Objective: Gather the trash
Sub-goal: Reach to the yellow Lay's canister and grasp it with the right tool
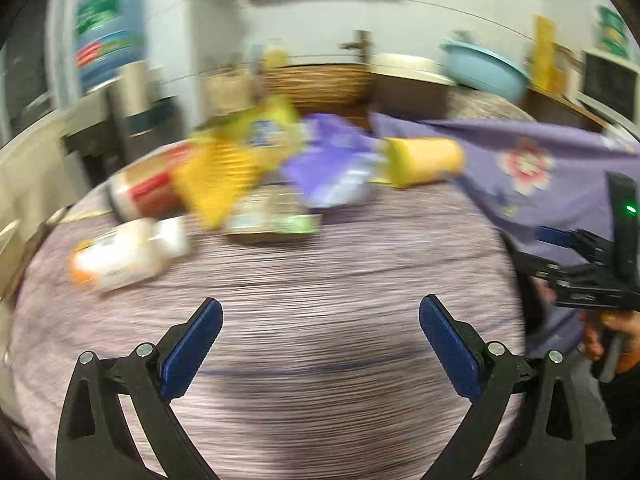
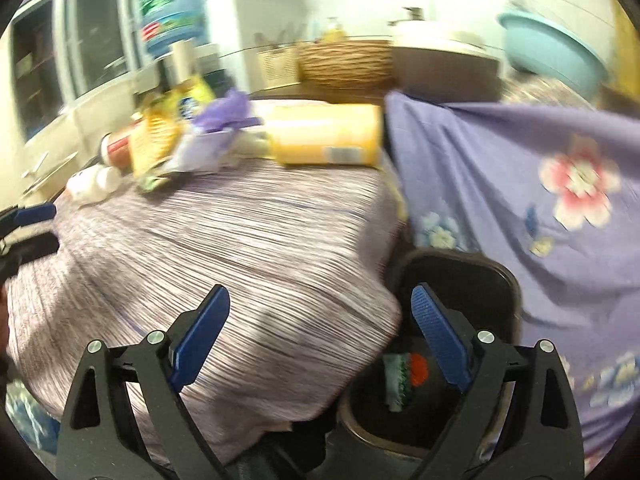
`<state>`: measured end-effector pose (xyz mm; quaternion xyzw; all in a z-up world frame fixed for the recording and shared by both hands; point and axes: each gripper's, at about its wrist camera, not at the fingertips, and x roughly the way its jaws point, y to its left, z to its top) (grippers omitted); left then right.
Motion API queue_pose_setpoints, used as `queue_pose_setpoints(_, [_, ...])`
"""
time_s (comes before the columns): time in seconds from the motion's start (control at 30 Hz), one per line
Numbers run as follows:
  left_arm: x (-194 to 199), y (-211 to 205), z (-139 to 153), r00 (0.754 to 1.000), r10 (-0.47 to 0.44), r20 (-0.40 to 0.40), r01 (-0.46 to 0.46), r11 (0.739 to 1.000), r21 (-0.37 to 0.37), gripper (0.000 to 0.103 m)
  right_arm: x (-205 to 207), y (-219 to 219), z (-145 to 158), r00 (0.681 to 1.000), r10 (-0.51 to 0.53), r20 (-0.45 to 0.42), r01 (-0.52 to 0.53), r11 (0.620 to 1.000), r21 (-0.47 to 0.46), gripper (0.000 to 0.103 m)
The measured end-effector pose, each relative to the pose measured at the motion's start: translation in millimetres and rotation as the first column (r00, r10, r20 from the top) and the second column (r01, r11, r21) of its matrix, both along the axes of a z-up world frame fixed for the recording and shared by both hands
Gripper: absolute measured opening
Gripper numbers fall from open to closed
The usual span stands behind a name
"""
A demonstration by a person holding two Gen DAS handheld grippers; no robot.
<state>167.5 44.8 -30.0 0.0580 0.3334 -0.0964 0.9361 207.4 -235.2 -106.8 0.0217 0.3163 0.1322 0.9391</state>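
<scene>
Both pairs of fingers (image 1: 192, 344) stand wide apart with nothing between them: left gripper (image 1: 320, 320), right gripper (image 2: 320, 312). Far across the striped tablecloth (image 1: 300, 300) lies the trash pile (image 1: 248, 168). Only the right view shows the dark bin (image 2: 460, 272) holding 1 scrap (image 2: 404, 376).

bare striped tablecloth (image 1: 320, 280) near, trash heap (image 1: 240, 176) blocking far edge, bin (image 2: 460, 272) right

The table (image 2: 248, 240) is covered by a striped lilac-grey cloth. At its far end lie a yellow canister (image 2: 324, 134) on its side, purple (image 1: 332, 160) and yellow wrappers (image 1: 224, 176), a red-labelled can (image 1: 148, 192) and a white bottle (image 1: 128, 252).
</scene>
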Motion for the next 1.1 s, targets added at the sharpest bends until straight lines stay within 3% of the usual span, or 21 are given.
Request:
queue_pose_setpoints(0.13, [-5,51,0,0.994,0.109,-0.009,-0.109,0.993,-0.039,0.098,11,29,16,0.995,0.084,0.057,-0.079,0.993,-0.089,0.093])
queue_pose_setpoints(0.27, [-16,84,-2,0.986,0.164,-0.009,-0.164,0.984,-0.072,0.098,39,50,33,0.969,0.239,0.069,-0.217,0.948,-0.235,0.093])
queue_pose_setpoints(0.37, [-24,91,-5,0.985,0.174,-0.010,-0.174,0.982,-0.066,0.098,72,62,47,0.933,0.356,0.060,-0.302,0.861,-0.409,0.093])
queue_pose_setpoints(0.47, [-30,97,-9,0.984,0.177,-0.016,-0.177,0.982,-0.069,0.098,102,63,58,0.916,0.401,0.013,-0.340,0.793,-0.506,0.093])
queue_pose_setpoints(0.57, [-34,101,-9,0.983,0.185,-0.016,-0.186,0.979,-0.082,0.098,138,67,63,0.868,0.488,-0.095,-0.443,0.673,-0.593,0.093])
queue_pose_setpoints(0.67, [-36,103,-10,0.979,0.201,-0.020,-0.202,0.974,-0.101,0.098,159,69,62,0.814,0.547,-0.196,-0.538,0.581,-0.611,0.093])
queue_pose_setpoints(0.7, [-36,104,-10,0.978,0.206,-0.023,-0.207,0.973,-0.104,0.098,167,70,60,0.783,0.572,-0.243,-0.581,0.535,-0.613,0.093])
queue_pose_setpoints(0.77, [-35,105,-12,0.976,0.216,-0.029,-0.218,0.970,-0.108,0.098,179,72,54,0.757,0.585,-0.291,-0.613,0.483,-0.625,0.093])
queue_pose_setpoints(0.87, [-32,105,-15,0.973,0.225,-0.040,-0.228,0.969,-0.097,0.098,198,70,45,0.724,0.591,-0.357,-0.663,0.453,-0.596,0.093])
queue_pose_setpoints(1.0, [-27,103,-17,0.972,0.228,-0.049,-0.231,0.969,-0.082,0.098,214,73,30,0.711,0.586,-0.388,-0.674,0.409,-0.616,0.092])
queue_pose_setpoints(1.1, [-24,102,-18,0.973,0.226,-0.053,-0.230,0.970,-0.081,0.098,224,77,19,0.705,0.570,-0.422,-0.689,0.411,-0.597,0.081])
